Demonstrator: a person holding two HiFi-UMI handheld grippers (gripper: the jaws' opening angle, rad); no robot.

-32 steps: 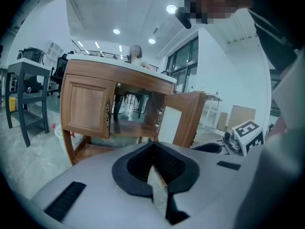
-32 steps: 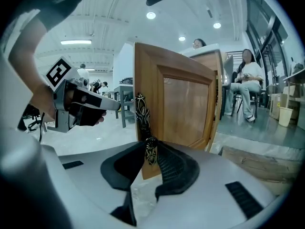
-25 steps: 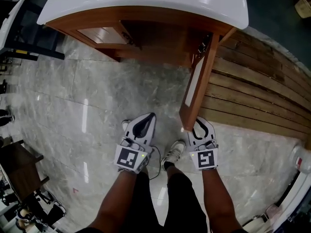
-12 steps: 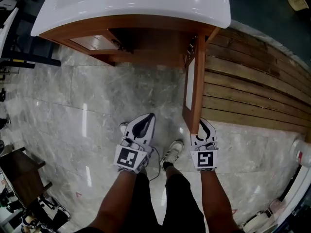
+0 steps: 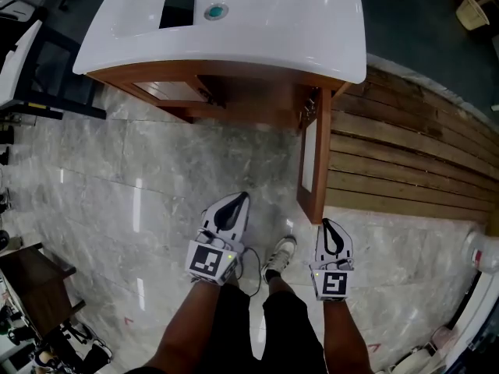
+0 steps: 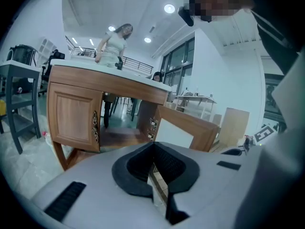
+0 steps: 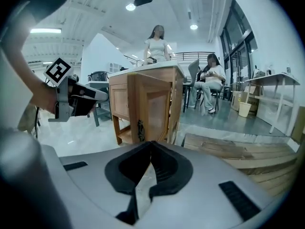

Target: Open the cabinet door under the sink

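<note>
The wooden cabinet under the white sink top [image 5: 234, 29] has its right door [image 5: 314, 162] swung out towards me, edge-on. Its left door [image 5: 168, 90] lies flat against the front. My right gripper [image 5: 330, 236] hangs just short of the open door's lower corner, apart from it. Its jaws have just been closing and stand shut with nothing between them. In the right gripper view the tips [image 7: 151, 144] meet below the door [image 7: 150, 104] and its metal handle [image 7: 140, 130]. My left gripper [image 5: 228, 209] is shut and empty, tips [image 6: 153, 147] together before the cabinet opening.
Wooden plank decking [image 5: 405, 154] runs along the right of the cabinet. The floor elsewhere is grey marble [image 5: 140, 178]. A black rectangle [image 5: 178, 9] and a drain [image 5: 215, 11] sit on the sink top. People stand and sit behind the cabinet [image 7: 157, 42].
My right gripper has come off the door's lower edge and drawn back towards me, with its jaws closed. The door has swung further out. Both grippers have risen a little.
</note>
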